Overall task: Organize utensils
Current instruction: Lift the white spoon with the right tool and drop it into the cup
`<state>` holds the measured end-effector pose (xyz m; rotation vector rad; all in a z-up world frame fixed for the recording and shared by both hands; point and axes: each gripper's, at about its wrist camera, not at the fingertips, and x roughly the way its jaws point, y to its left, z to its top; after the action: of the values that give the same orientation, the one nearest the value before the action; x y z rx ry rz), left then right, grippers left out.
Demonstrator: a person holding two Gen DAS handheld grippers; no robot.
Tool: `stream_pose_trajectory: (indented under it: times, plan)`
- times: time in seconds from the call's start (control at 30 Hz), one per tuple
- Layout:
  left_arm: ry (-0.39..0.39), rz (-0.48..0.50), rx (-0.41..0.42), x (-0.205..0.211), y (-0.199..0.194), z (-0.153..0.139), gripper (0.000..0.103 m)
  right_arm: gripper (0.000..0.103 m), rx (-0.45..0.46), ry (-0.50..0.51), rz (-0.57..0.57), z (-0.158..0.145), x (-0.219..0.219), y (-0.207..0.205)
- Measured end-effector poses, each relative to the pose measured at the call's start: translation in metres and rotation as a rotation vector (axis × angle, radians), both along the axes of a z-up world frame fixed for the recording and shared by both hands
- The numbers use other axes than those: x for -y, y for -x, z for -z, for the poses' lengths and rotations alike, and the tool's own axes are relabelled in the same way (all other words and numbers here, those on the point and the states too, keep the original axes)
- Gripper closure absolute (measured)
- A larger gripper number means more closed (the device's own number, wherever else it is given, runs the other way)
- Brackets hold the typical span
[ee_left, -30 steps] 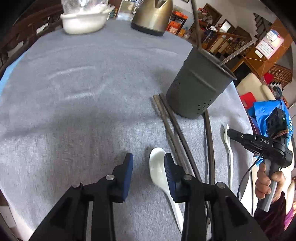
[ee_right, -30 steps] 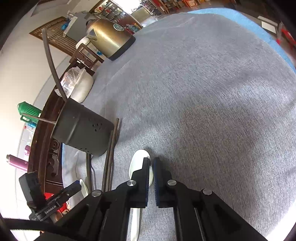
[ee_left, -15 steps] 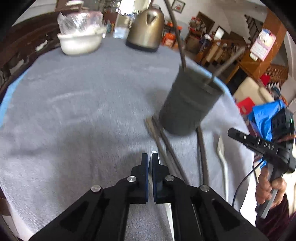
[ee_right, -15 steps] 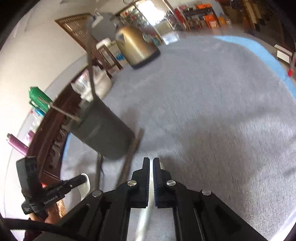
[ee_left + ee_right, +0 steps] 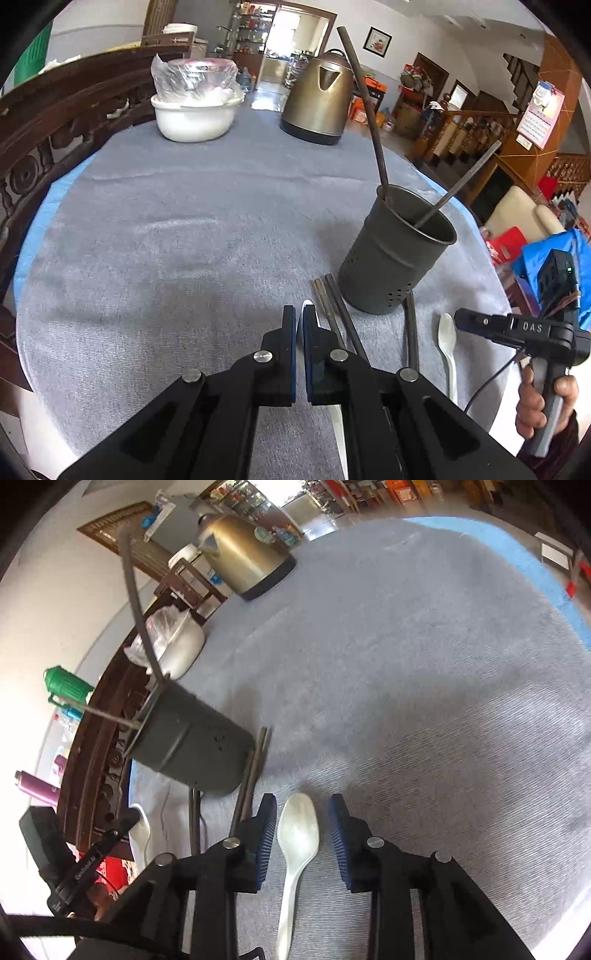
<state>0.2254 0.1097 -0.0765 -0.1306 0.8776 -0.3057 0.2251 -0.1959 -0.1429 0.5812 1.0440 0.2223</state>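
Right gripper (image 5: 303, 806): its blue-padded fingers, closed half a second ago, now stand apart, straddling a white plastic spoon (image 5: 298, 827) that lies flat on the grey cloth tabletop (image 5: 406, 664), just beside the dark perforated metal utensil holder (image 5: 192, 749). Left gripper (image 5: 299, 314): fingers now closed; whether they pinch anything is unclear. The spoon probably still needs grasping and lifting into the holder.

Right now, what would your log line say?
left gripper: shut, empty | right gripper: open, straddling white spoon | utensil holder: upright, two chopsticks inside
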Motion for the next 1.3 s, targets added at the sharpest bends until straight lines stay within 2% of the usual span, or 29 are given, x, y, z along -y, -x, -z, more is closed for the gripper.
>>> stream_pose_trajectory:
  times: [0.13, 0.2, 0.37, 0.4, 0.43, 0.5, 0.67, 0.83, 0.97, 1.07, 1.13, 1.3]
  plan:
    - [-0.033, -0.027, 0.055, 0.006, 0.004, -0.008, 0.1, 0.07, -0.049, 0.158, -0.014, -0.002, -0.024, -0.007]
    - [-0.048, -0.042, 0.089, 0.009, 0.006, -0.014, 0.1, 0.069, -0.073, 0.191, -0.024, 0.0, -0.033, -0.011]
    - [-0.096, -0.081, 0.162, 0.017, 0.011, -0.027, 0.099, 0.07, -0.062, 0.349, -0.044, -0.002, -0.054, -0.012]
    - [-0.097, -0.089, 0.173, 0.017, 0.012, -0.03, 0.099, 0.073, -0.058, 0.373, -0.052, -0.002, -0.057, -0.011]
    - [-0.096, -0.096, 0.181, 0.017, 0.012, -0.033, 0.099, 0.085, -0.051, 0.398, -0.061, -0.002, -0.059, -0.012]
    - [-0.083, -0.109, 0.196, 0.015, 0.014, -0.039, 0.099, 0.092, -0.044, 0.393, -0.065, -0.001, -0.057, -0.011]
    - [-0.049, -0.159, 0.262, 0.009, 0.014, -0.06, 0.1, 0.093, 0.012, 0.314, -0.038, -0.006, -0.043, -0.008]
    - [0.002, -0.216, 0.368, 0.008, 0.012, -0.094, 0.1, 0.093, 0.229, 0.222, 0.045, -0.044, -0.028, 0.003]
    - [0.022, -0.26, 0.492, 0.018, 0.011, -0.121, 0.1, 0.093, 0.495, 0.196, 0.156, -0.088, -0.022, 0.018]
    - [0.018, -0.259, 0.561, 0.032, 0.002, -0.134, 0.1, 0.093, 0.693, 0.243, 0.233, -0.112, -0.031, 0.027]
    - [0.007, -0.247, 0.588, 0.044, -0.009, -0.136, 0.1, 0.093, 0.787, 0.278, 0.263, -0.123, -0.04, 0.027]
    - [-0.008, -0.23, 0.581, 0.07, -0.045, -0.128, 0.099, 0.093, 0.909, 0.343, 0.335, -0.126, -0.057, 0.02]
